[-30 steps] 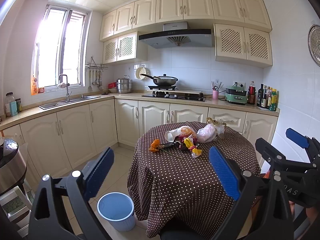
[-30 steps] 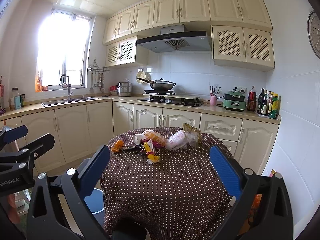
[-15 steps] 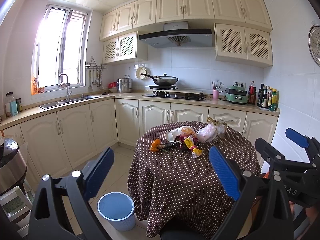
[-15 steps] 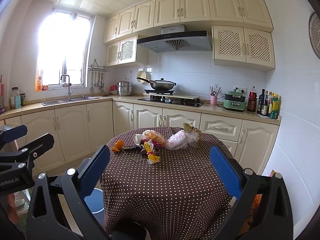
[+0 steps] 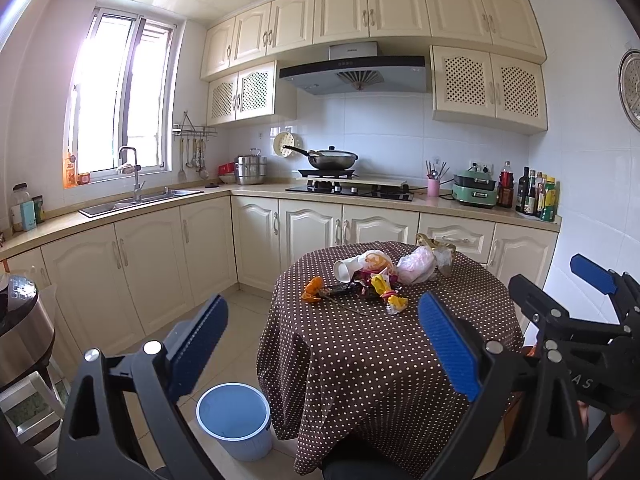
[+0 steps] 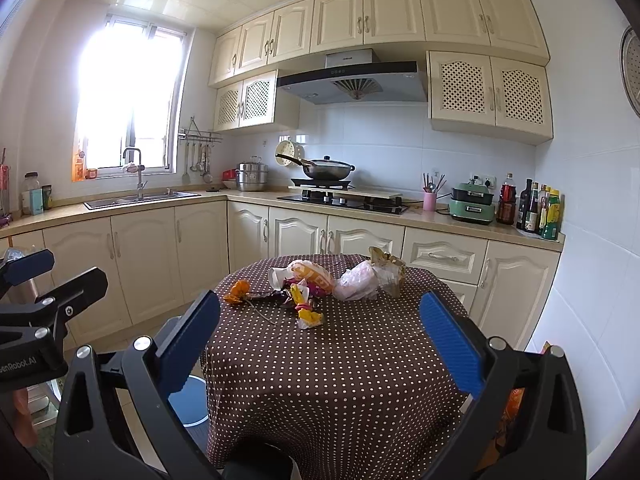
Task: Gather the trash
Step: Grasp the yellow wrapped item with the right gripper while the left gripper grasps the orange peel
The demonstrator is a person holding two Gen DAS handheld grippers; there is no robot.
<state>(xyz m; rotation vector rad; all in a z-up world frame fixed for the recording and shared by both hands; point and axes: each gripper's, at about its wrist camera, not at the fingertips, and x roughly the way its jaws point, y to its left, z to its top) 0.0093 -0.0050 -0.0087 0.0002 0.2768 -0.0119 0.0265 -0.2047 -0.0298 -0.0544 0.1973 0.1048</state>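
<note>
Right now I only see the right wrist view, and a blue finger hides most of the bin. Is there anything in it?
Observer: The left wrist view shows the whole bin. Its inside looks bare.
Operator: Is it under the table?
Observer: No. It stands on the floor close beside the table, on the window side.
Operator: Does my gripper look open from outside?
Observer: Yes. The right gripper shows at that view's right edge, jaws apart, with nothing between them.
</note>
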